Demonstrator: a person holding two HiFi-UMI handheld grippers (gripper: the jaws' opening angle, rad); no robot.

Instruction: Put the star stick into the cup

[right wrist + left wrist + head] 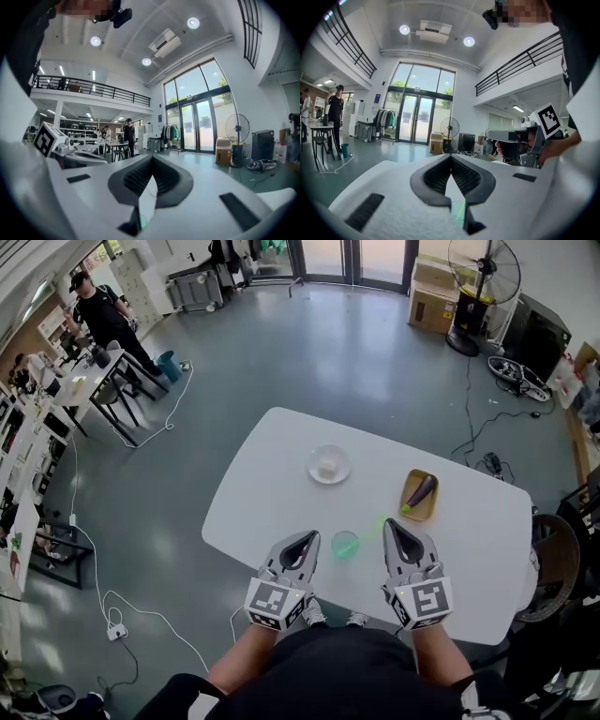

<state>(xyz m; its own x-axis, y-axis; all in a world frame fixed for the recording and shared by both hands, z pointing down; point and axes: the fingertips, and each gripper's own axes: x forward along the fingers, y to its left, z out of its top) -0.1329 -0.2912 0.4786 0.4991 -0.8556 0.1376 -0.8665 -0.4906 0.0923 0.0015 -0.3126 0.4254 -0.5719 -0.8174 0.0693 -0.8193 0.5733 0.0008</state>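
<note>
Now left tongs (312, 536) and right tongs (393, 524) are pressed together, empty; I fear the star stick (371, 530), seemingly leaning from the cup (345, 546), tips it over.

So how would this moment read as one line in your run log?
star stick: leaning in green cup | left tongs: shut, empty | right tongs: shut, empty | both over white table

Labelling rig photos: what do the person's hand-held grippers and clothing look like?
The left hand-held gripper and right hand-held gripper are pale grey, with dark ribbed pads and a black-and-white marker cube each. The person wears a black top.
</note>
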